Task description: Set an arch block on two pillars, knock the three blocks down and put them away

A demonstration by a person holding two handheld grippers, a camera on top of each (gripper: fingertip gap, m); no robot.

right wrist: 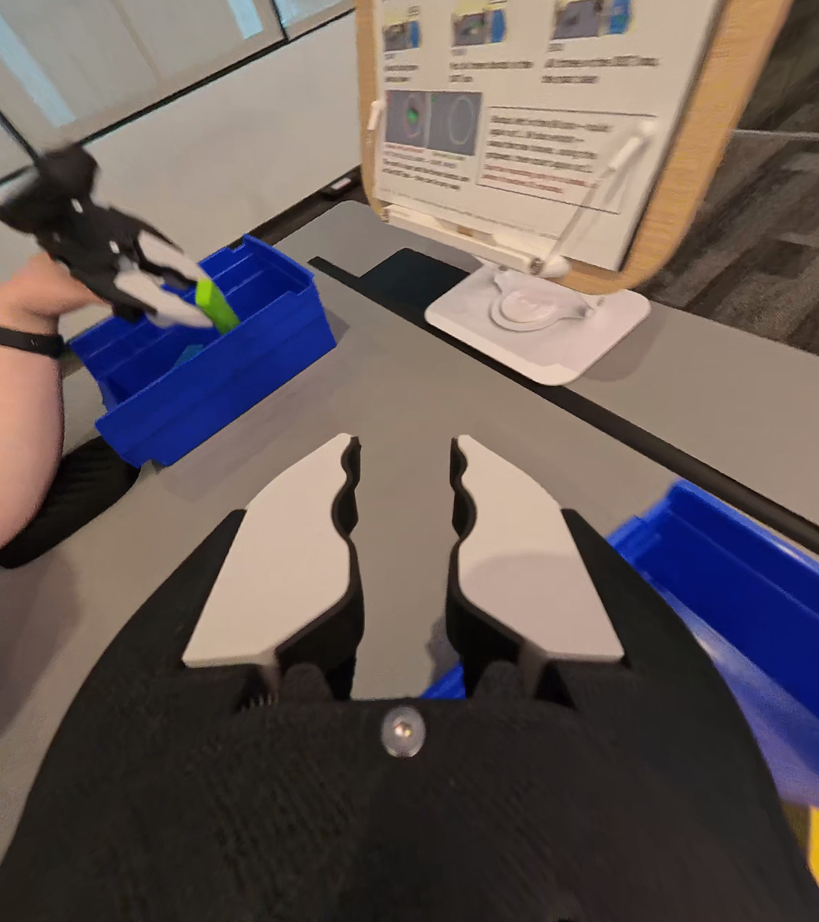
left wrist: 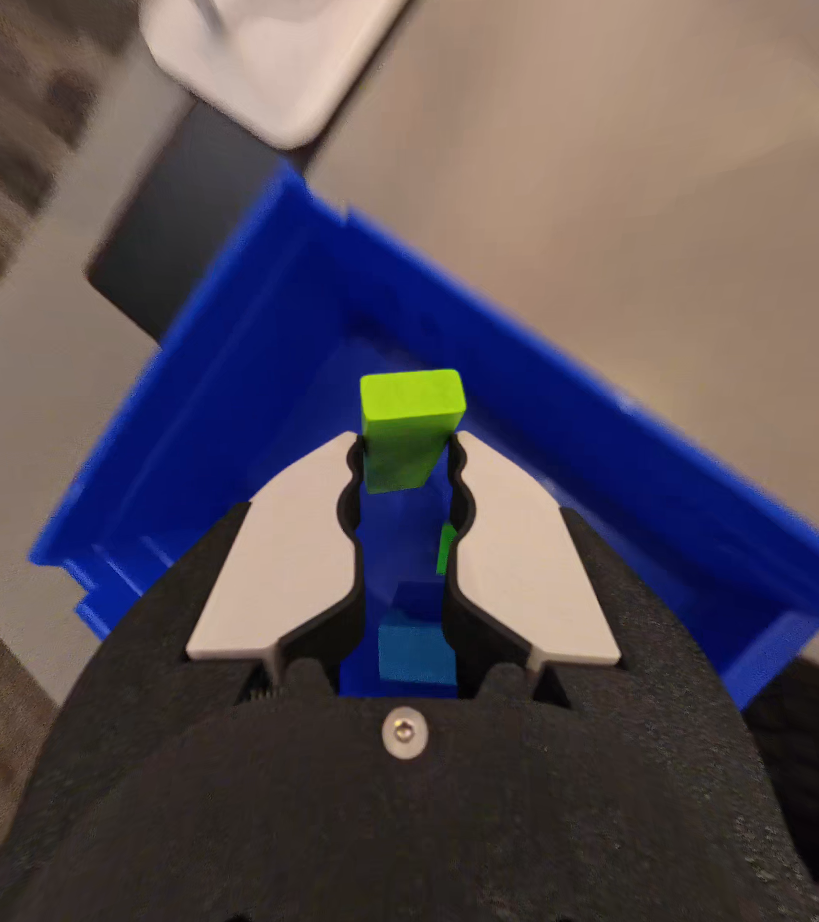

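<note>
The left claw (left wrist: 405,439) is clamped on a lime-green block (left wrist: 410,429), gripping it by its two long sides so that one end sticks out past the fingertips. It holds the block over the inside of a blue bin (left wrist: 268,379), which sits on the grey tabletop (left wrist: 597,199). In the right wrist view the same claw (right wrist: 200,304) shows at the far left, tilted down into that bin (right wrist: 228,399), with the green block (right wrist: 215,299) slanting toward the bin's floor; a person's hand (right wrist: 28,294) with a dark wristband holds the tool.

Lower in the bin, seen between the left claw's fingers, lies a lighter blue block (left wrist: 415,653), and a sliver of green (left wrist: 445,546) beside the right finger may be a further block, though too little of it shows to be sure.

The right claw (right wrist: 405,441) hangs above bare tabletop (right wrist: 397,379) with its jaws apart and nothing between them. A second blue bin (right wrist: 746,598) lies at the near right. At the far side stands a board with printed sheets (right wrist: 522,100) on a white base (right wrist: 537,319).
</note>
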